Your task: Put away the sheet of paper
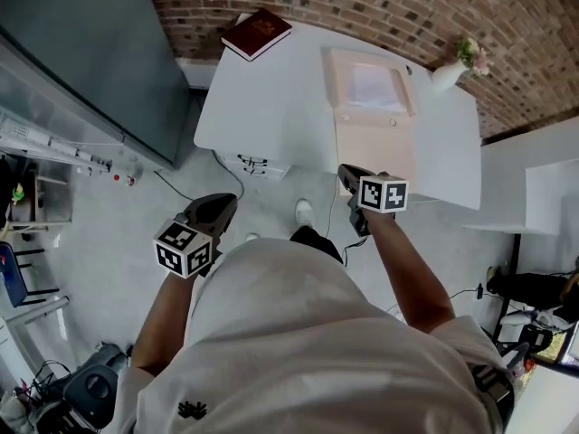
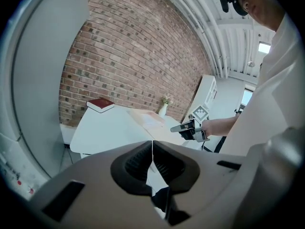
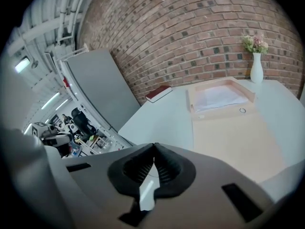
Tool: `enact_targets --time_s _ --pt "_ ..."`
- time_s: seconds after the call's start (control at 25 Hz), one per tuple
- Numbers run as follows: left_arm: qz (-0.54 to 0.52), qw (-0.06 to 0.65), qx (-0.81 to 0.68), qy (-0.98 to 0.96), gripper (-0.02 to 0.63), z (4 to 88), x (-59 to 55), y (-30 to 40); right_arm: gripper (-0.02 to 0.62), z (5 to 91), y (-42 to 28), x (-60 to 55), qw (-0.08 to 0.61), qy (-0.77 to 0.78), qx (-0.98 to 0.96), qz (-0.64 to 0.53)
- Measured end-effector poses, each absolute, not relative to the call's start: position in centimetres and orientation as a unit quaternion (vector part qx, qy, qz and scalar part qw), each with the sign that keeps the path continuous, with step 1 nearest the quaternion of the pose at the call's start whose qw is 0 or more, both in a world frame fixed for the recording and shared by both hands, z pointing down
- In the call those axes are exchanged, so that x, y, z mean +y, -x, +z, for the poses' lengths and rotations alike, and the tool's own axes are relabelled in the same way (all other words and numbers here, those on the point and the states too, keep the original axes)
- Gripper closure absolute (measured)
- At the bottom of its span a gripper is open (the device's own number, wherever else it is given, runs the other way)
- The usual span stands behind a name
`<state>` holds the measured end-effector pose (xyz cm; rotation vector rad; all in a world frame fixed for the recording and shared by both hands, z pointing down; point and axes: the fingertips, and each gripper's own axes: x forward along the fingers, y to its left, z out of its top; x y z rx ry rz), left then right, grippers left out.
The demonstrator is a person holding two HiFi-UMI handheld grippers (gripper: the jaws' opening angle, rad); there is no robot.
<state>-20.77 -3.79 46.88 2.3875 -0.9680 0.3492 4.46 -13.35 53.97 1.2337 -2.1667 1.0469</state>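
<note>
You're standing back from the tabletop (image 1: 271,107) right now, both arms drawn in near your body. The sheet of paper (image 1: 375,87) lies flat in the far tray of the open beige case (image 1: 336,80), and the case's flap (image 1: 375,147) is folded out toward you on the tabletop. By the look of it, the sheet is already where it belongs, and what's left is most likely bringing that flap over to close the case. It isn't shut yet.

Now the tools. Your left tool (image 1: 220,206) has its jaws pressed together, nothing between them, and it hangs over the floor, well apart from the tabletop. Your right tool (image 1: 349,174) is closed tight too and holds nothing. It hovers near the front edge of the flap, and I can't tell that it touches it.

The red book (image 1: 257,33) and the vase (image 1: 448,72) sit at the far corners, clear of the case.
</note>
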Motion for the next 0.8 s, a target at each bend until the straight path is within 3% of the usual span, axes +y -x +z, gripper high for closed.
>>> enact_targets --time_s 0.8 --pt "0.132 0.267 -0.305 -0.905 0.581 48.6 2.0 20.8 0.568 52.8 3.3 0.3 0.230 -0.396 -0.826 0.328"
